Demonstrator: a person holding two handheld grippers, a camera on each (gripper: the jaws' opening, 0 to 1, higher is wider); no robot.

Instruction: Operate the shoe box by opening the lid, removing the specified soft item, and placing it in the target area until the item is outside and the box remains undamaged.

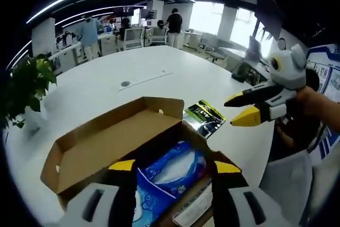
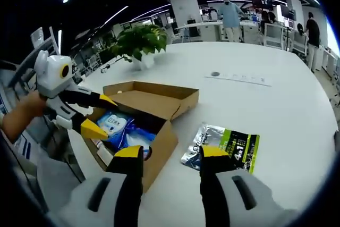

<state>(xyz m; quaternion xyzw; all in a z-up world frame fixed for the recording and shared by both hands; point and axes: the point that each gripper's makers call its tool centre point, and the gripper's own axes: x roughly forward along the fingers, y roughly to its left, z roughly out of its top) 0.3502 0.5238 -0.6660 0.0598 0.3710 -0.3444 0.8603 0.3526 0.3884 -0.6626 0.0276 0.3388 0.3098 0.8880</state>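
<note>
Left gripper point(image 1: 175, 167): spread wide above blue tissue pack point(image 1: 170, 171)
Shoe box point(image 1: 106, 142): lid folded back
Right gripper point(image 2: 171, 155): parted, empty, near foil pouch point(image 2: 223, 144)

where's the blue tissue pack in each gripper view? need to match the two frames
Left gripper view: blue tissue pack at bottom centre, inside the open shoe box, between this gripper's fingers.
Right gripper view: same pack left of centre, inside the box, beside the left gripper.
Shared landmark: green-and-silver packet on the white table beside the box.

Both gripper views are facing each other closely across the open shoe box point(image 1: 114, 136) point(image 2: 154, 102), sharing it.
</note>
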